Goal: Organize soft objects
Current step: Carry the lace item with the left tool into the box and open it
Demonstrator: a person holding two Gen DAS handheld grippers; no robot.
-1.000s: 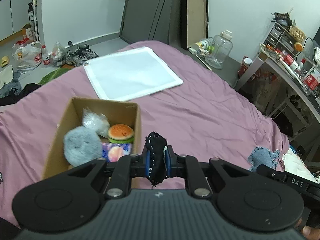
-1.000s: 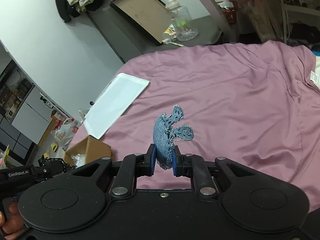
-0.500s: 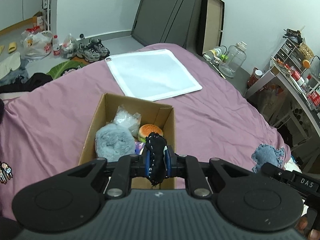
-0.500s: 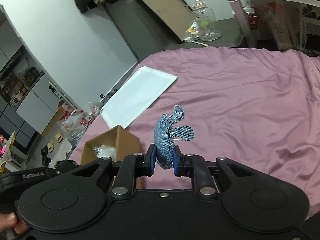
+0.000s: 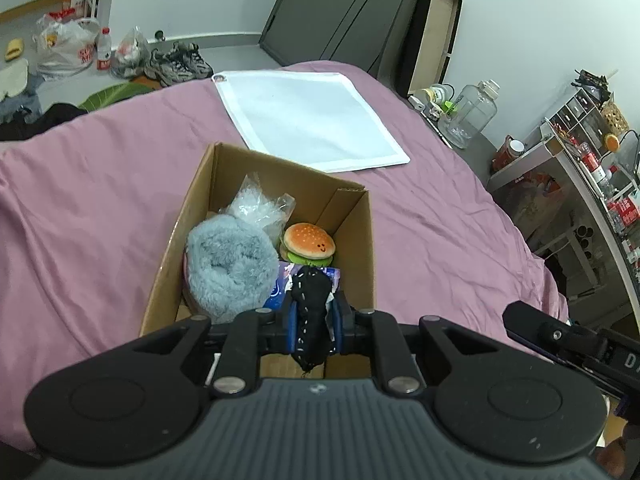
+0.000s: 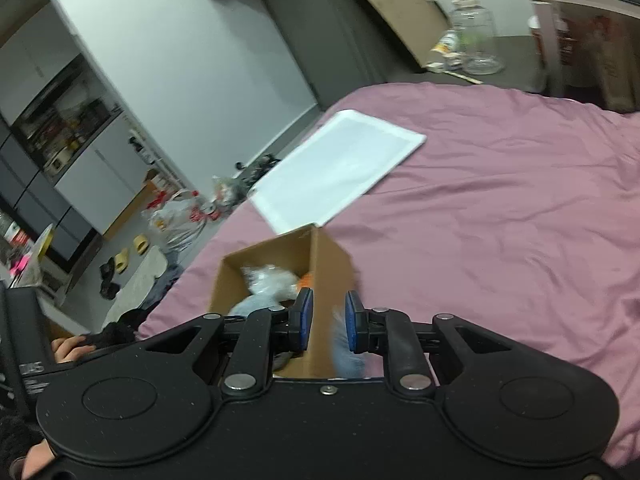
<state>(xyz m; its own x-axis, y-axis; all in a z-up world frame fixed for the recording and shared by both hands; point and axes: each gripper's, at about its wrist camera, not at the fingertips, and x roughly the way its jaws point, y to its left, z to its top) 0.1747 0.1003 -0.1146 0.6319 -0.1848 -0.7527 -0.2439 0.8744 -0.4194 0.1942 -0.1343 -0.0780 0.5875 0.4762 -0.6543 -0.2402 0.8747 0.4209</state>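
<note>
Left jaws pinch black fabric piece [image 5: 311, 312]; right jaws parted, denim scrap [image 6: 343, 350] between.

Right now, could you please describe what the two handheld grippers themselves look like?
Both are matte black plastic. The left claw and right claw each have blue pads on their fingers, two round discs on a wide body, and silver pivot screws. The left body has a ribbed grey top. White lettering marks each handle, only partly readable.
</note>
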